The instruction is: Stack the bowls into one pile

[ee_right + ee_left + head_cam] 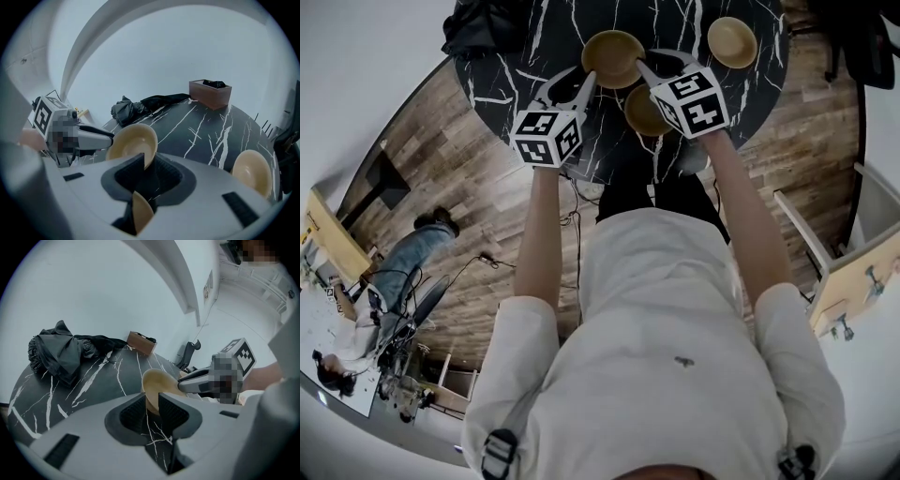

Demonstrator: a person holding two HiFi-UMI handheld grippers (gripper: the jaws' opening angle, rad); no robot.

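Note:
Three tan bowls are on the black marble table (506, 75). My left gripper (586, 77) (152, 405) is shut on the near-left rim of the middle bowl (613, 56) (161, 383). My right gripper (645, 67) (146, 161) pinches the opposite rim of that same bowl (133, 140). A second bowl (642, 112) (140, 213) sits closer to me, partly hidden under the right gripper. The third bowl (732, 41) (253, 173) stands alone at the far right. Whether the gripped bowl is off the table I cannot tell.
A crumpled black umbrella (61, 352) (136, 108) lies at the table's far left. A small brown box (141, 342) (211, 93) sits at the far edge. The table's round edge is just below the grippers. A person (403, 272) sits at a desk to the left.

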